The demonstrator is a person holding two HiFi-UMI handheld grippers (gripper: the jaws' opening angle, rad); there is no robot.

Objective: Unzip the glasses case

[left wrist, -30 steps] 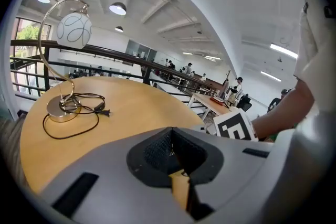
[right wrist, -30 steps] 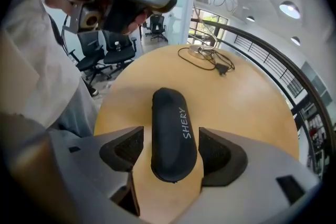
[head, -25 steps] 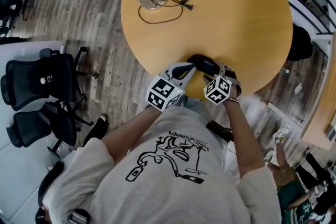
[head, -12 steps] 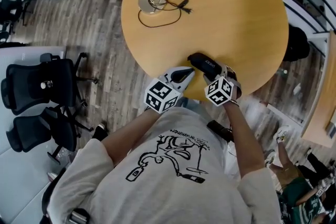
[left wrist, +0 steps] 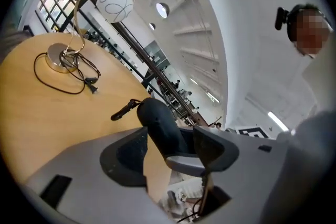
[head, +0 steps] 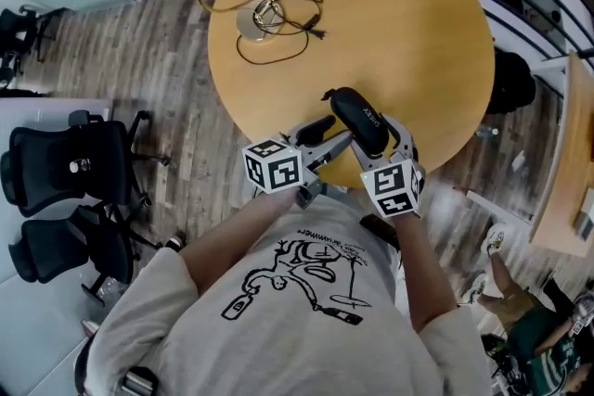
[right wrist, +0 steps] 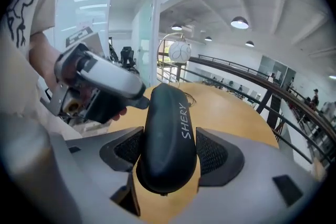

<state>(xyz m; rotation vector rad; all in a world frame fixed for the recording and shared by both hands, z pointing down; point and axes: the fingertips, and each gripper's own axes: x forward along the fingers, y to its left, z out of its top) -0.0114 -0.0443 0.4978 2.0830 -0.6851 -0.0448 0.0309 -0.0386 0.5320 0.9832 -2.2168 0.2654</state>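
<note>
So, glasses case [head: 360, 120]: hung above the table's [head: 422, 32] near edge.
right gripper [right wrist: 167, 152]: clamped shut on the case's near end.
left gripper [left wrist: 170, 147]: opening, spread wide, flanked the case's end without pinching.

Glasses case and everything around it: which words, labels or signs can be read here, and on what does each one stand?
"SHERY": white letters on the black glasses case, clear in the right gripper view.
Print beside the drawing on the person's T-shirt: upside down and too small to read.
Left marker cube and right marker cube: black-and-white square patterns only, no words.
</note>
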